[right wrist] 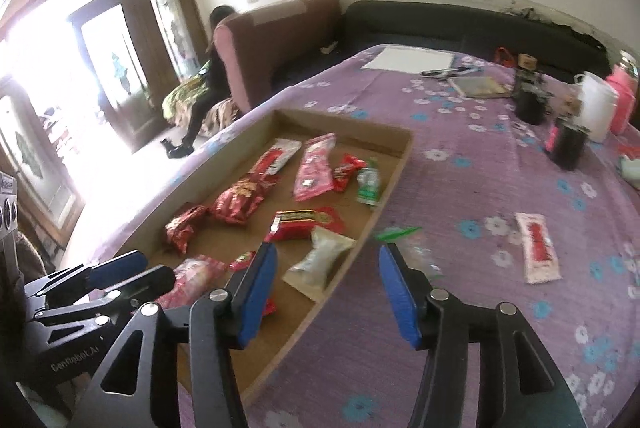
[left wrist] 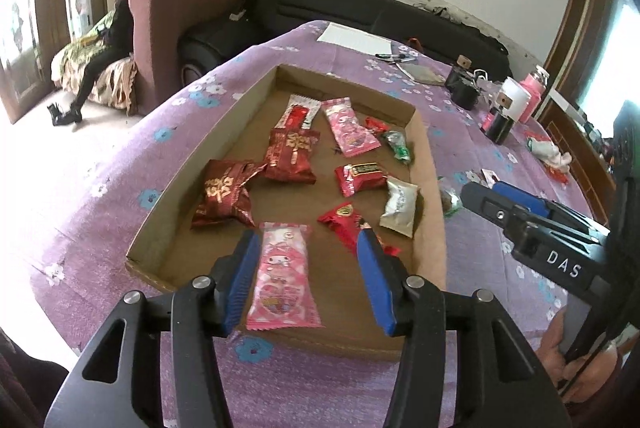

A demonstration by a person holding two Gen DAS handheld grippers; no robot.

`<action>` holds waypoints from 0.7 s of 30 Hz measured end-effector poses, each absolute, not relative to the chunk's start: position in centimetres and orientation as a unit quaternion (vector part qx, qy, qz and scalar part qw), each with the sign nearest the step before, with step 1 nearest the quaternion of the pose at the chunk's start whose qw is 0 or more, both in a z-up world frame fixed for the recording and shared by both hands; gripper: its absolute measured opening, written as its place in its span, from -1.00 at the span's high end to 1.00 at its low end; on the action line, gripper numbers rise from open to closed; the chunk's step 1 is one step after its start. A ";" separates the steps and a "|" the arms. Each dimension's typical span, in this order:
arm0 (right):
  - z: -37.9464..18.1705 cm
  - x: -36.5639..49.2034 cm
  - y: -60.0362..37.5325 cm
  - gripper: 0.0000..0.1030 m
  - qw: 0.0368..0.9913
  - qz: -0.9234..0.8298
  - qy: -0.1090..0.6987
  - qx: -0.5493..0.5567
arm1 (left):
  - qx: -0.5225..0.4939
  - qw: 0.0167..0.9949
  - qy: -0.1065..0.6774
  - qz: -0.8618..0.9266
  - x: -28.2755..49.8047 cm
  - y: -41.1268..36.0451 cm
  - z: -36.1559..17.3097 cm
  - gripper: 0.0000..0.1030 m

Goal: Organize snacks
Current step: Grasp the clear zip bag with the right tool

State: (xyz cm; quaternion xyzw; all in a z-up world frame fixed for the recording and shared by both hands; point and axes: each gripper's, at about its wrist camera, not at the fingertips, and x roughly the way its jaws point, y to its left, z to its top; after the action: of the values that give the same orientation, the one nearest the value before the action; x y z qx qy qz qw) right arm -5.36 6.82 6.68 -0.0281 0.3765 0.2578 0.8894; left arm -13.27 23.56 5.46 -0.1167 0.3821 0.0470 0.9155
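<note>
A shallow cardboard tray [left wrist: 224, 132] [right wrist: 394, 164] on the purple tablecloth holds several wrapped snacks. My left gripper [left wrist: 310, 240] is open above a pink snack packet [left wrist: 282, 276] at the tray's near end, not touching it. My right gripper [right wrist: 326, 254] is open, hovering over the tray's right wall, with a green-wrapped snack [right wrist: 416, 252] on the cloth just beyond its fingers. In the left wrist view it enters from the right [left wrist: 480, 194], near that snack [left wrist: 450, 198]. A white-and-red packet [right wrist: 536, 248] lies on the cloth further right. A silver packet [left wrist: 400, 206] [right wrist: 320, 260] lies in the tray.
At the table's far right stand black cylinders [right wrist: 566, 144], a white jug [right wrist: 596, 106] and a pink bottle [right wrist: 622, 96]. Paper [right wrist: 408, 58], pens and a notebook [right wrist: 480, 86] lie at the far edge. Sofas and a seated person [left wrist: 116, 28] are behind.
</note>
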 end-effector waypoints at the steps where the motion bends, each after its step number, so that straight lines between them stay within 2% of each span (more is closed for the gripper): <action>1: 6.7 -5.4 6.1 -0.11 0.890 0.253 0.378 -0.024 | -0.111 0.917 0.381 0.046 -13.4 23.1 5.6 0.04; 7: 5.8 -5.7 1.8 -0.16 0.898 0.211 0.385 -0.017 | -0.073 0.924 0.374 0.021 -14.0 19.9 6.3 0.04; 15: 5.3 -2.1 -7.3 -0.17 0.914 0.106 0.390 0.016 | -0.082 0.921 0.381 -0.028 -14.3 17.3 6.6 0.04; 21: 5.0 0.1 -7.6 -0.17 0.906 0.120 0.405 0.031 | -0.076 0.920 0.384 -0.027 -14.0 16.6 6.5 0.04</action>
State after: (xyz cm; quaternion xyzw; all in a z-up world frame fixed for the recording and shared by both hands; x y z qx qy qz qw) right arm 0.06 -7.55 4.96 0.0313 0.4049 0.1203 0.9059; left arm -14.00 16.63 6.49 -0.0763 0.3838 -0.0274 0.9199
